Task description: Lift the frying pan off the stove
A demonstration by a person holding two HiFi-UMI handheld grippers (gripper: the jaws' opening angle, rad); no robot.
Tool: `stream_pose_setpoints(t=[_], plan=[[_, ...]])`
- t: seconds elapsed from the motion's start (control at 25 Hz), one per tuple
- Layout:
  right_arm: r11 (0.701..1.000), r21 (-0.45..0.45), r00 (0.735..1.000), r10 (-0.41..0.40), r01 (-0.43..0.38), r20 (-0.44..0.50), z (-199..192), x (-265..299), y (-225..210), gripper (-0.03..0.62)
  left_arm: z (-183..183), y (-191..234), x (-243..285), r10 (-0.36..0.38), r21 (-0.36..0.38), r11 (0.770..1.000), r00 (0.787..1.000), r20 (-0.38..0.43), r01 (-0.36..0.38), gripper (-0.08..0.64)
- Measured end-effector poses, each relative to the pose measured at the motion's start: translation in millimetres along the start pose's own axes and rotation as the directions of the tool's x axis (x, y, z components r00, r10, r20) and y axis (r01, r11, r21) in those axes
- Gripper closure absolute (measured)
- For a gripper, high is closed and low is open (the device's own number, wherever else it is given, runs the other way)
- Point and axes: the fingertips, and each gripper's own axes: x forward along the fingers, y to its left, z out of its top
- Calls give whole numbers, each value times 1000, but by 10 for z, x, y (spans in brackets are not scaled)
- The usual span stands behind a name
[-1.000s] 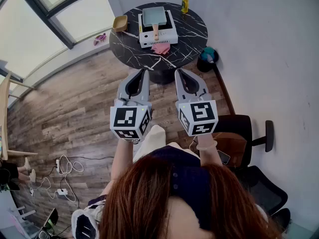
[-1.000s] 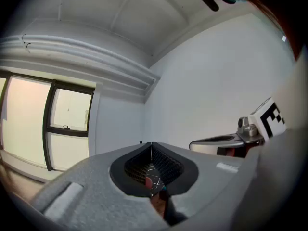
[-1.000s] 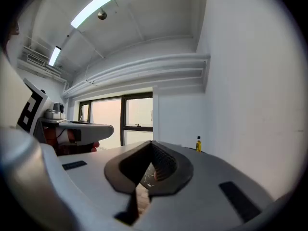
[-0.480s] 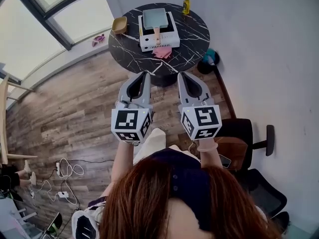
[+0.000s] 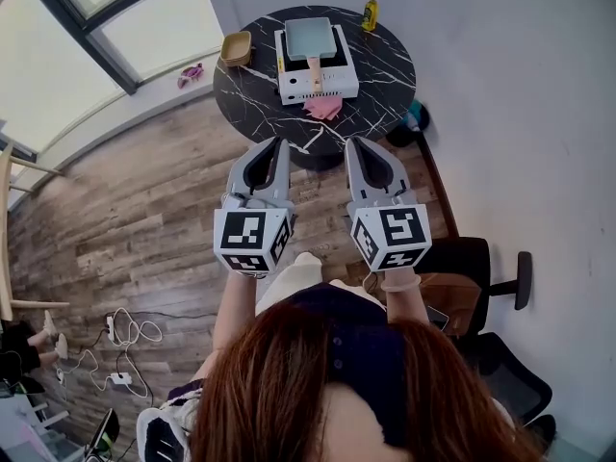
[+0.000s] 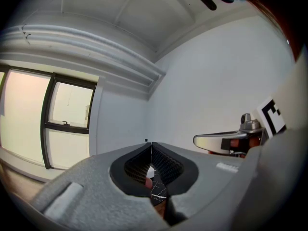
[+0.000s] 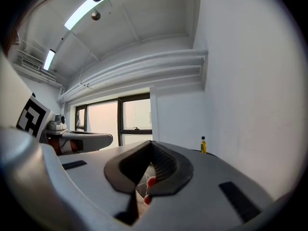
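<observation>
**Pan ahead, both claws closed and empty**

The frying pan (image 5: 310,37) is square and pale grey-blue. Its wooden handle (image 5: 315,68) points back towards me. It sits on the white stove (image 5: 332,87) on the round black marble table (image 5: 385,65), straight ahead of my tips and well apart from them. My left claw (image 5: 275,142) and right claw (image 5: 357,143) are side by side, each with its jaws pressed together on nothing. Since a second ago both have moved forward, and their tips now lie near the table's edge.
</observation>
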Motion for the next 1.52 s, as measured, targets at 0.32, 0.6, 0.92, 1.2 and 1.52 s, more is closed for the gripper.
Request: stream_pose_setpoints(t=[0.32,0.6,0.92,1.2,1.52], plan=[[1000,-3,1000,-25,25,-11,35,311,80,583,8,288,100,-11,-2,1000,1000,1,11,546],[999,-6,997,-52,52,-61,-78,858,43,583,-95,674,464,-35,-26,999,999,-18,34,546],[999,4,997,-40,40,-69,-76,812,32,583,-59,660,470,-38,-29,999,999,-7,38,546],[999,11,997,-40,41,-67,19,860,-82,583,19,587,600,-50,-15,999,999,-13,50,546],[1000,5,995,-18,18,-94,-37,1265,-383,583,21,696,1074,-27,-17,1000,1000,-16,26,546]])
